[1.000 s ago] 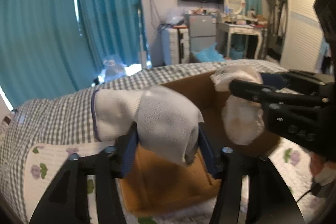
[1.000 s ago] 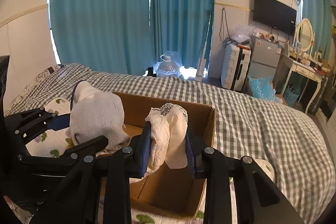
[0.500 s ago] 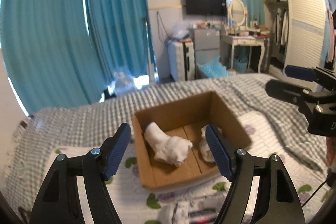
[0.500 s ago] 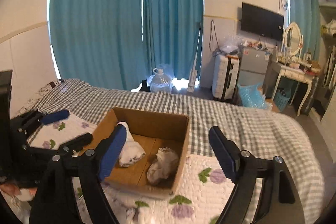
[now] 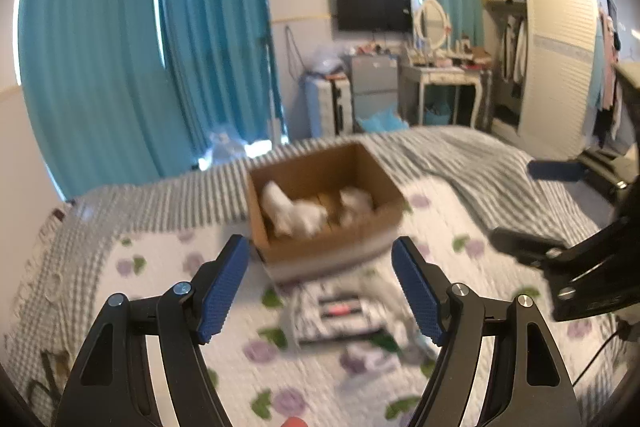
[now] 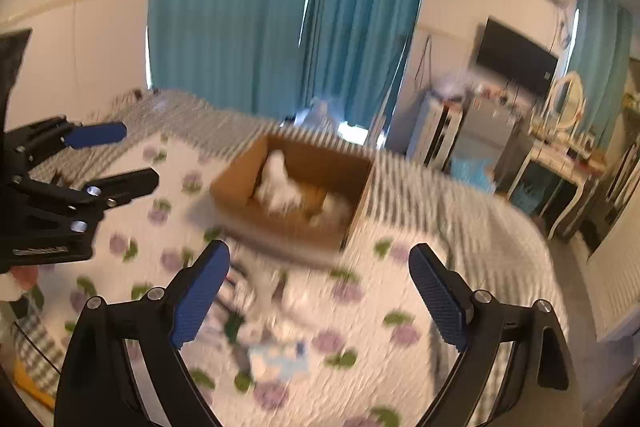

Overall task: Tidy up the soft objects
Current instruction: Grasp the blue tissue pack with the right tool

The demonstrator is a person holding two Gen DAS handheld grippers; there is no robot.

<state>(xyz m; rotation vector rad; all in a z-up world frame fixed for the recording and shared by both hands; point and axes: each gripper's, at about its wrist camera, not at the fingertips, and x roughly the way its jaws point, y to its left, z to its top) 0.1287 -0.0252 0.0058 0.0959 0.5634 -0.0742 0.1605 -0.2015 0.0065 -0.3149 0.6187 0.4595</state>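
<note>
1. Cardboard box on the flowered quilt; two white soft items lie inside.
2. Larger item: long axis runs from the box's left wall toward its centre.
3. Left gripper and right gripper, nearer than the box: jaws spread wide, nothing held.
4. Writing: blurred, unreadable.

No legible text anywhere (lettering on the left hand-held gripper blurred)
</note>
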